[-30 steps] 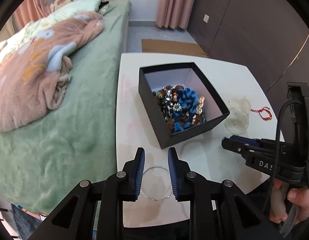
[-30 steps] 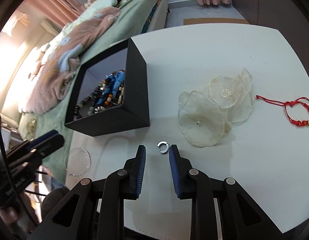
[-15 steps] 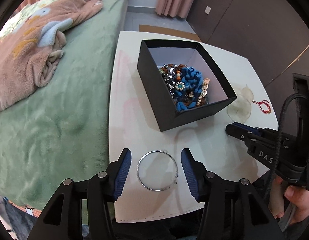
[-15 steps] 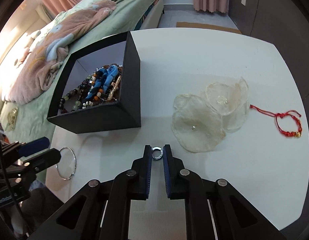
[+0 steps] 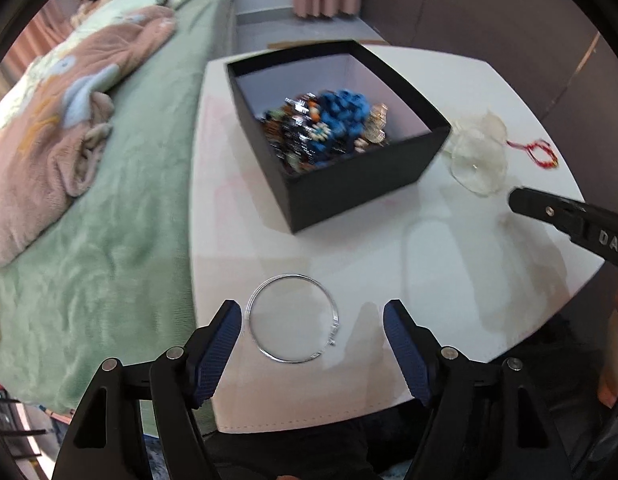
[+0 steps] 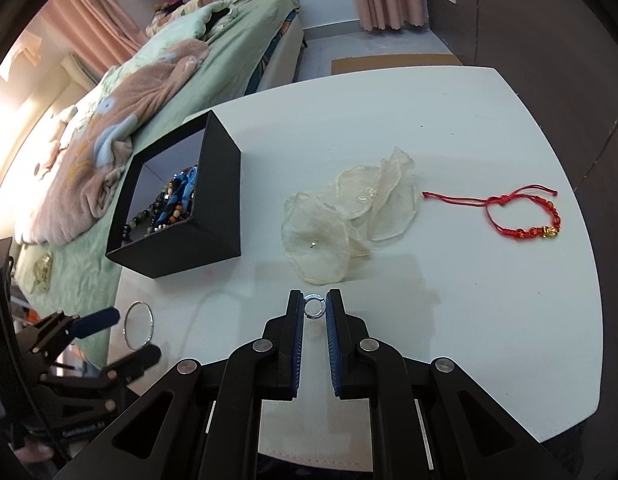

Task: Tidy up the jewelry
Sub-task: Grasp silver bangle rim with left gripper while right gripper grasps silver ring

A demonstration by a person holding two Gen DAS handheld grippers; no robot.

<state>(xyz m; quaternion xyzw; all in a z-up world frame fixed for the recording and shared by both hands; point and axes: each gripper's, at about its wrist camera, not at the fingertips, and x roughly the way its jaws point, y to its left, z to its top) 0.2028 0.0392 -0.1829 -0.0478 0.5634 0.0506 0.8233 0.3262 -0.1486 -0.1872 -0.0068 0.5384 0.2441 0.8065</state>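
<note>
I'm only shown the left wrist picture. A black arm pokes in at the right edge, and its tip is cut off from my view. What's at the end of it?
Observer: That is the right gripper. Its two blue pads are closed on a small silver ring low over the white table. Your view misses the ring.
Operator: And the red squiggle at my far right?
Observer: It's a red cord bracelet with a gold charm on the loop. It lies flat on the table, apart from the sheer petals.
</note>
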